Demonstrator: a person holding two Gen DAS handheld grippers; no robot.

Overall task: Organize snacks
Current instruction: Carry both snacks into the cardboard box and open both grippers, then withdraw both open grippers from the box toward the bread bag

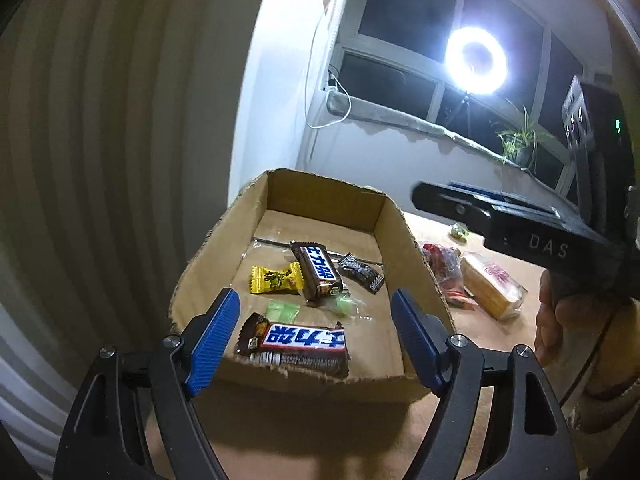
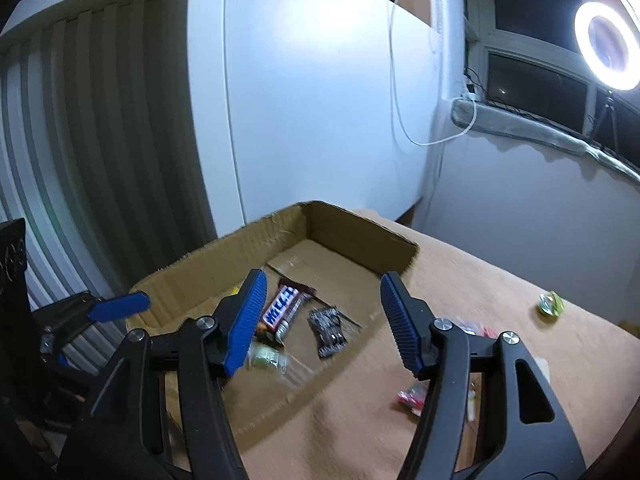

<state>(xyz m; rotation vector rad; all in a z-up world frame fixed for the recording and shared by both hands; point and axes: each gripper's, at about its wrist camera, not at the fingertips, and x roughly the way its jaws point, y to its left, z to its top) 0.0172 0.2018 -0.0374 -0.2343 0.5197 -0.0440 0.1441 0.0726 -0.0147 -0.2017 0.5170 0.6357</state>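
Tan cloth covers the table (image 2: 460,280), where an open cardboard box (image 1: 400,220) sits mid-frame holding chocolate bars (image 1: 296,344) and a yellow candy (image 1: 276,278). Both the left gripper (image 1: 316,332) and right gripper (image 2: 320,320) are spread with nothing between the pads, poised over the box, while a wrapped cake (image 1: 492,284) lies outside at right.

a tan table (image 2: 460,280) carries a cardboard box (image 1: 404,240), wrapped snacks (image 1: 490,284) and a green candy (image 2: 551,304).

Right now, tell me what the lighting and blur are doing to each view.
Left wrist view: the ring light blows out against the dark window, yet the cardboard box and its wrappers stay sharp. Right wrist view: the ring light flares at the edge, and the red packet on the table is smeared by motion blur. Both bow straight lines.
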